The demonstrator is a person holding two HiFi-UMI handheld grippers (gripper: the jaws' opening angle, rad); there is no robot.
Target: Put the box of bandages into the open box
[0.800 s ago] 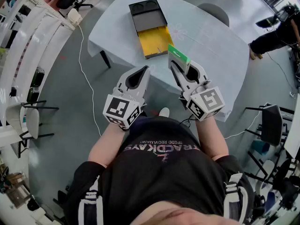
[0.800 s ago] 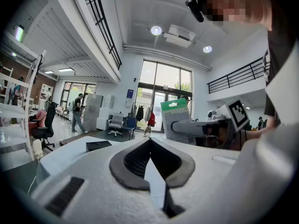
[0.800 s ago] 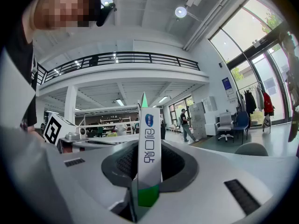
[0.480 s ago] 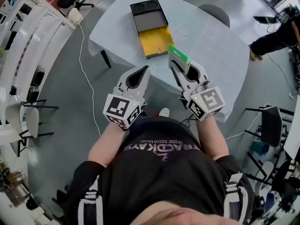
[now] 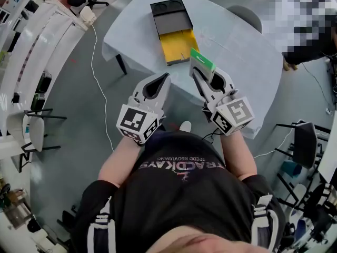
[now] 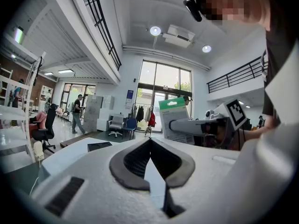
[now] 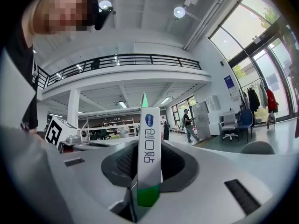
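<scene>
Status: left gripper (image 5: 162,78), lower centre-left of the head view, has its jaws closed on nothing and sits idle short of the table (image 5: 247,46) edge. The open box (image 5: 178,45) sits up-frame of it on the table, with nothing visible in the yellow tray and the black section (image 5: 168,16) beyond. Right of that, the right gripper (image 5: 197,74) clamps the box of bandages (image 5: 201,61) edge-on, green end up. It's in the air over the near table edge, just right of the tray and not touching it. Pick looks done. What's left: carry it up-left over the tray, lower, release. Roughly halfway, I'd say.
</scene>
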